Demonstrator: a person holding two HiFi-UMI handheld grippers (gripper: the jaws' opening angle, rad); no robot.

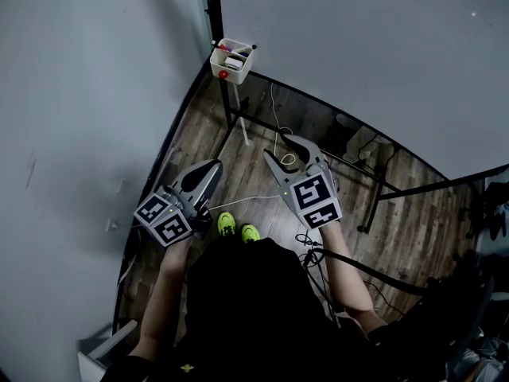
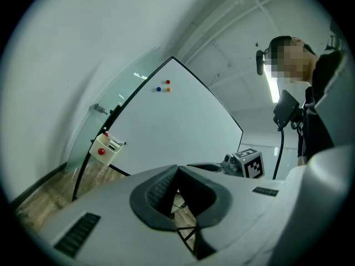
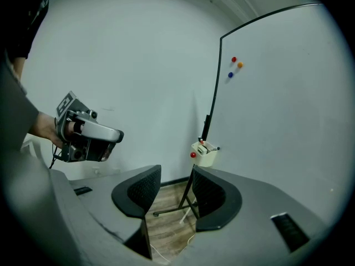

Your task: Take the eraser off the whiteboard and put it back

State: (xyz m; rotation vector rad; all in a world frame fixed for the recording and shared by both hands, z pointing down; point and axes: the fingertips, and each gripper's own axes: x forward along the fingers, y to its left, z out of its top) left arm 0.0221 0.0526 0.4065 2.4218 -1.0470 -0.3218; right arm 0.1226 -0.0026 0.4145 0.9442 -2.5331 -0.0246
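Wall: plain grey at the far left; we read no print on it.
Left gripper: its fingers meet at the tips with nothing between them; it hangs over the floor.
Holder box: a small white box fixed at the lower left corner of the whiteboard, with a red magnet on its front and pens standing in it.
Eraser: we take it for the pale block lying in the holder box among the pens; it is too small for us to be sure.
Handling: we judge it light, stiff in the body, soft on the felt face, neither fragile nor slippery.
Hold: we would take it from above across its long narrow sides, clear of the pens, pressing the body rather than the felt.
Right gripper: its fingers stand wide apart and empty; through the gap we see only floor and the stand's foot, with the holder box farther ahead.
Whiteboard: wiped clean, no writing; three magnets, red, orange and blue, sit high on it.
Marker cubes: black-and-white square patterns only, no words.
Labels: we find no brand or text that can be read.
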